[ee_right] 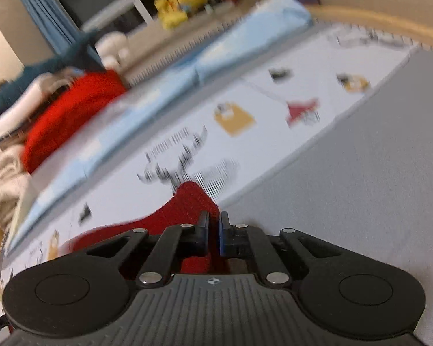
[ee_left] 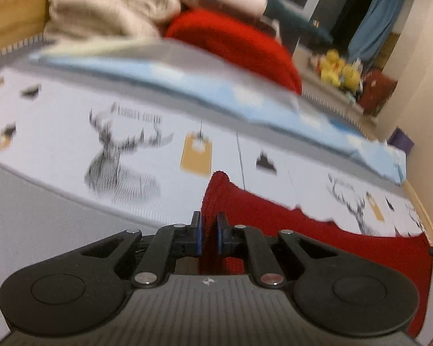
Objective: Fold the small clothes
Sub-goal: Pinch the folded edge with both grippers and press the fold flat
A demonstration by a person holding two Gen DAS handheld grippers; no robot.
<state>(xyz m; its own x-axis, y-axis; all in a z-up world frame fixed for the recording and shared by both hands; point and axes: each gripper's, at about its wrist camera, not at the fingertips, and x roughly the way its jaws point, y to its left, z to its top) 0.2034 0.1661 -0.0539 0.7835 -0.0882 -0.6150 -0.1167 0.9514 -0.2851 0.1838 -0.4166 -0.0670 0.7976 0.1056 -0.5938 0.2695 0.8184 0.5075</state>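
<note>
A small red knitted cloth hangs between both grippers above a bed sheet printed with deer heads. My left gripper is shut on one corner of the red cloth, which stretches away to the right. In the right wrist view my right gripper is shut on another corner of the same red cloth, which trails off to the left. Both views are blurred by motion.
A pale blue folded cover lies along the back of the bed. Behind it are a red bundle and a cream blanket pile. Yellow soft toys sit on a ledge. A grey sheet covers the near part.
</note>
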